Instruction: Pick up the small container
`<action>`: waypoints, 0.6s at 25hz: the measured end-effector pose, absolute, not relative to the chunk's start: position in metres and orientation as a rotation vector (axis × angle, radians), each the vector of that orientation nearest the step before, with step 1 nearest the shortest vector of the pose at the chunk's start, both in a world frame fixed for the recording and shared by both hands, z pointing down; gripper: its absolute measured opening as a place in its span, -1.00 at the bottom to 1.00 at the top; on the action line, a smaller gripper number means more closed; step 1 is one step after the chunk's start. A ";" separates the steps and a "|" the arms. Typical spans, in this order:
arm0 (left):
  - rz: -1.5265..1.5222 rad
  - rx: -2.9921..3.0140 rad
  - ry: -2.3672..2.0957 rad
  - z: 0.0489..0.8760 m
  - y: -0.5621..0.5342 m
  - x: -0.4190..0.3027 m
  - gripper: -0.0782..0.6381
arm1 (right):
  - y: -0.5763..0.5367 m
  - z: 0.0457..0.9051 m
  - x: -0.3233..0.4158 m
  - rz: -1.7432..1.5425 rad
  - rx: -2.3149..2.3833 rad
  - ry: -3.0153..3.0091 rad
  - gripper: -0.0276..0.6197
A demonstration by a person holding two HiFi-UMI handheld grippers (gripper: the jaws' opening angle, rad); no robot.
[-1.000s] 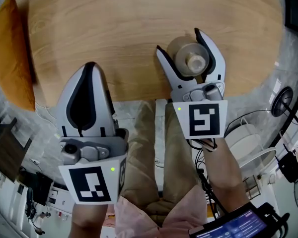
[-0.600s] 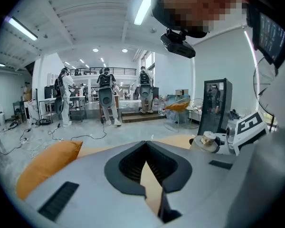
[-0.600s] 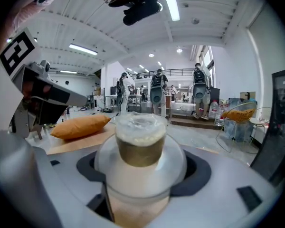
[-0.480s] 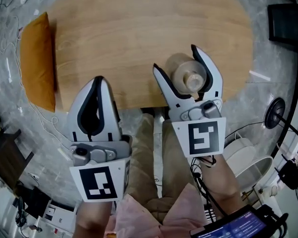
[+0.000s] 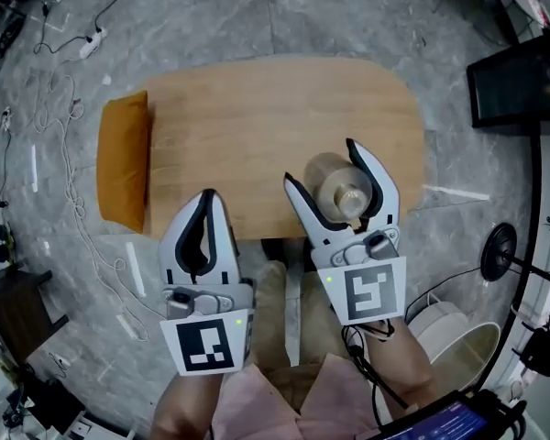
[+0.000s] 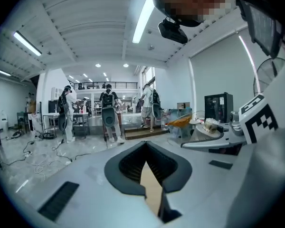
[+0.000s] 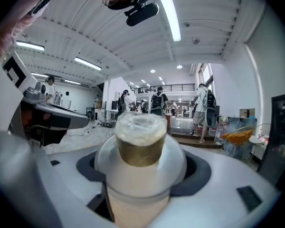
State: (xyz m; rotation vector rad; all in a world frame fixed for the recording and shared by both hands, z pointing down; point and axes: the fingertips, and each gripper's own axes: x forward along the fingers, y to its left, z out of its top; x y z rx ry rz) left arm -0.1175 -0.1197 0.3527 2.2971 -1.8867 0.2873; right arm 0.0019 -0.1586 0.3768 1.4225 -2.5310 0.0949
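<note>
the right tool (image 5: 321, 164) is pinching the small container (image 5: 339, 189), one jaw on either side of its pale, translucent body. the container's narrower end, with a brownish band and a cloudy top, points away from the tool. from the head view it shows over the near edge of the wooden tabletop (image 5: 257, 117), toward the right corner. the left tool (image 5: 207, 200) hangs at the near edge further left, its tips pressed together on nothing. an orange cushion (image 5: 124, 163) lies along the tabletop's left edge.
</note>
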 end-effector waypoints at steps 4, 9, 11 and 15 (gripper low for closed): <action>0.269 2.311 -1.909 0.377 -0.127 -0.117 -0.75 | -0.165 0.392 0.003 0.062 1.445 -2.555 0.13; 0.151 2.362 -1.984 0.258 -0.127 -0.108 -0.75 | -0.157 0.260 0.010 -0.089 1.468 -2.613 0.13; 0.119 2.358 -2.000 0.215 -0.118 -0.106 -0.75 | -0.145 0.215 0.011 -0.102 1.464 -2.625 0.13; 0.055 2.385 -2.032 0.178 -0.110 -0.105 -0.75 | -0.133 0.174 0.008 -0.150 1.449 -2.646 0.13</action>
